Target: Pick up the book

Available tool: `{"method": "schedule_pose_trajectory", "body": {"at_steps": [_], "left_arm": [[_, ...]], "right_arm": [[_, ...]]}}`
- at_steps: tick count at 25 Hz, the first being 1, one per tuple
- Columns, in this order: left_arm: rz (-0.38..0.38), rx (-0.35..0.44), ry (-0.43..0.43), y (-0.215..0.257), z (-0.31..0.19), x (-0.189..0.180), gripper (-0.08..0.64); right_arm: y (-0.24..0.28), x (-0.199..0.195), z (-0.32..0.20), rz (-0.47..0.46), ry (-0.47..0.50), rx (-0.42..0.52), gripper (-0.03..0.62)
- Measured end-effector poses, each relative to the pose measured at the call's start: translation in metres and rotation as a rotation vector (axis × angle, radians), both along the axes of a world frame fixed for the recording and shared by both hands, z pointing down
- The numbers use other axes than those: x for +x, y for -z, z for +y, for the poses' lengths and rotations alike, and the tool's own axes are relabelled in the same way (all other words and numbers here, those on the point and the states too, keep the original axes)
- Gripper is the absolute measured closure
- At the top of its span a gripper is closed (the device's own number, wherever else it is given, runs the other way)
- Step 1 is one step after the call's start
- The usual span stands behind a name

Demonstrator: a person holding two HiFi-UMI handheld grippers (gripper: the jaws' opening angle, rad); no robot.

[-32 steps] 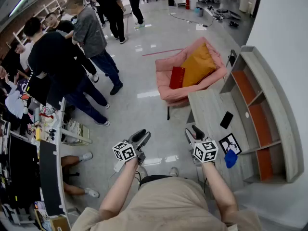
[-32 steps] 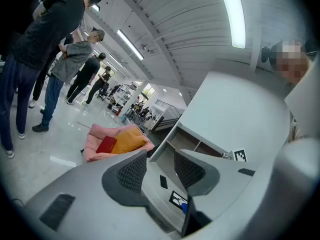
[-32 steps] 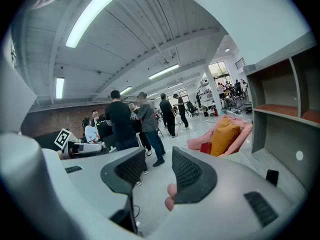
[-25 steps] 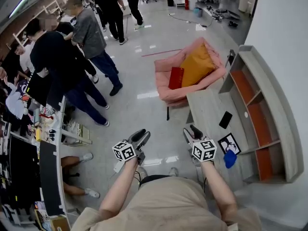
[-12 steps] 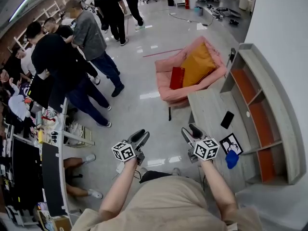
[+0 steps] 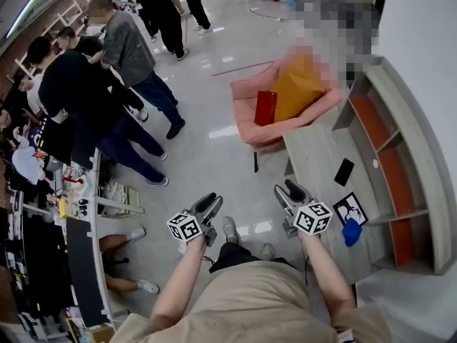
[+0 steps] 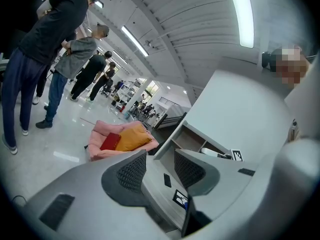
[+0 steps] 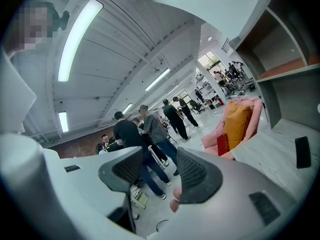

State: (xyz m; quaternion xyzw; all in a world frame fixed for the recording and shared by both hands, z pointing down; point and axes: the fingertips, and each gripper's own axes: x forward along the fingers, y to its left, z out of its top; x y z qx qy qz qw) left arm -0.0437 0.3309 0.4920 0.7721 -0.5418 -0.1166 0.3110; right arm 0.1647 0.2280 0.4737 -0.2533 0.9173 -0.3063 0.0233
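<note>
Claws, head view: left claw (image 6: 212, 204) and right claw (image 6: 288, 191) held out over the floor, both empty.
Book, head view: red book (image 6: 265, 108) lies on the pink armchair (image 6: 258, 136) beside the orange cushion (image 6: 293, 95), well apart from both claws.
Left gripper view: claw apart, nothing between.
Right gripper view: claw narrowly apart, just been opening, empty.
Progress: nothing done yet; approach and grasp remain.

The room is brightly and evenly lit by long white ceiling strip lights (image 8: 80, 36), whose glare is mirrored as pale streaks on the glossy pale grey floor (image 6: 223, 131), while straight lines are bent strongly by wide-angle distortion and the corners of both gripper views are darkened.
</note>
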Motion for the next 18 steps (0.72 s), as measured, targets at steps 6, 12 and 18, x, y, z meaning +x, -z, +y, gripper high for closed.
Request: {"method": "schedule_pose_trajectory", "body": {"at_steps": [6,12,18], "left_arm": [[0.044,-0.013,-0.043,-0.014,-0.039,-0.026,0.379],[0.069,0.001,-0.106,-0.011,-0.093,-0.063,0.379],[0.081,0.025,-0.156,-0.008,-0.143,-0.11,0.379]], "right_arm": [[-0.003,-0.022,-0.025,0.029,-0.048,-0.015,0.387],[-0.002,-0.052,-0.058,0.069,-0.103,-0.022,0.387],[0.0,-0.089,-0.093,0.084,-0.163,-0.024,0.387]]}}
